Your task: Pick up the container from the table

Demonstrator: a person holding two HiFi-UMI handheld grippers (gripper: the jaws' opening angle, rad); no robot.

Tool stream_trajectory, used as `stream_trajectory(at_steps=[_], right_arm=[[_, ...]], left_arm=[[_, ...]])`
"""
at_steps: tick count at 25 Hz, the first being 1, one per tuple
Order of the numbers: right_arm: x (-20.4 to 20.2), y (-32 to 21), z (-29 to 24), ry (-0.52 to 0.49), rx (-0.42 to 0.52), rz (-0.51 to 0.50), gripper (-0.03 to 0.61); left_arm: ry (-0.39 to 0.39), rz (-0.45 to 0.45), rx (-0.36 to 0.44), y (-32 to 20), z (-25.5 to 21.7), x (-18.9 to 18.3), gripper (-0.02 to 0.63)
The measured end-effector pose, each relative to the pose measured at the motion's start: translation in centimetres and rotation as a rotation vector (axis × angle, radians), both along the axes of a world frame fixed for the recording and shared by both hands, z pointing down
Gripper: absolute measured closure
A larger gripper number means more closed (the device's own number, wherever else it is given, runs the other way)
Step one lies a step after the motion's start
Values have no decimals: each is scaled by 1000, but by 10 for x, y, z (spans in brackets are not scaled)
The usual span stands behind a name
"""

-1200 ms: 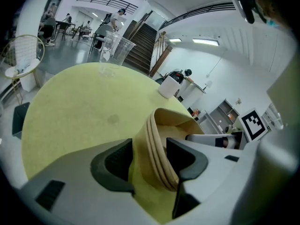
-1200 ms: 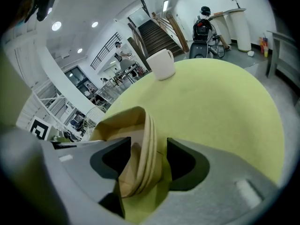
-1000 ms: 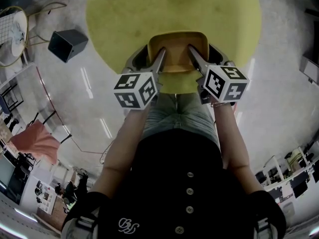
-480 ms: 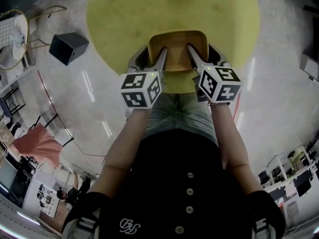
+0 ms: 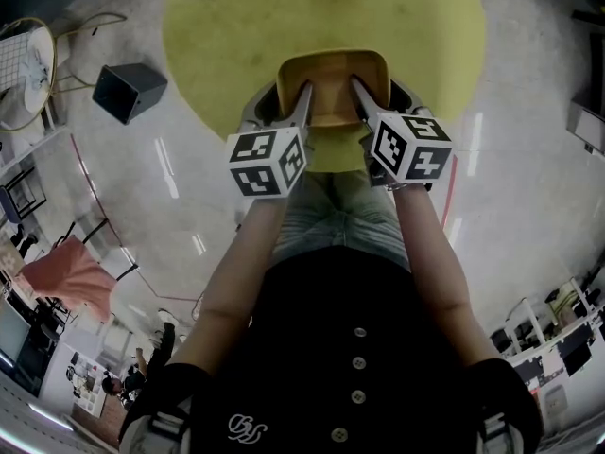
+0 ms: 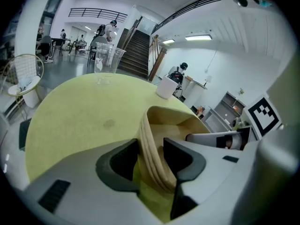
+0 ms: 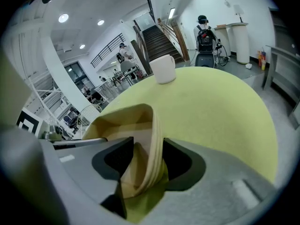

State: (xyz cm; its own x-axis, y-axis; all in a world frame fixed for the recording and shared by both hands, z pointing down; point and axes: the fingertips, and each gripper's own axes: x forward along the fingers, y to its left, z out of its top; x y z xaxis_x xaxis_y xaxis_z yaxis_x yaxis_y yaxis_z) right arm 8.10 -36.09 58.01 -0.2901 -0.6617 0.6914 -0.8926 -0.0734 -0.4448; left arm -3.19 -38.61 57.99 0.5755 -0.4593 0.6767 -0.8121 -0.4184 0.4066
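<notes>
Left gripper (image 6: 151, 143), just closing, straddles tan thin-walled container (image 6: 174, 117).

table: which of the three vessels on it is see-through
The clear plastic cup at the far edge. The white cup and the tan container at the near edge are both opaque.

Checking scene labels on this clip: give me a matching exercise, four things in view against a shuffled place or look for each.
Things:
1. container
2. white cup
3. clear cup
4. black box

Place or look:
a. on the floor, beside the table
b. see-through, standing on the table
c. tan, open-topped, at the table's near edge
d. opaque, standing on the table

Pairs: 1-c, 2-d, 3-b, 4-a.
</notes>
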Motion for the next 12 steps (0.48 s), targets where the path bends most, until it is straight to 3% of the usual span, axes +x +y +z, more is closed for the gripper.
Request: stream_trajectory(at_steps=[5, 12], right_arm=[[4, 6, -10, 22, 11, -24, 385], [12, 10, -45, 26, 90, -16, 385]], left_arm=[[54, -57, 2, 5, -7, 3, 434], [99, -81, 88, 7, -45, 12, 436]])
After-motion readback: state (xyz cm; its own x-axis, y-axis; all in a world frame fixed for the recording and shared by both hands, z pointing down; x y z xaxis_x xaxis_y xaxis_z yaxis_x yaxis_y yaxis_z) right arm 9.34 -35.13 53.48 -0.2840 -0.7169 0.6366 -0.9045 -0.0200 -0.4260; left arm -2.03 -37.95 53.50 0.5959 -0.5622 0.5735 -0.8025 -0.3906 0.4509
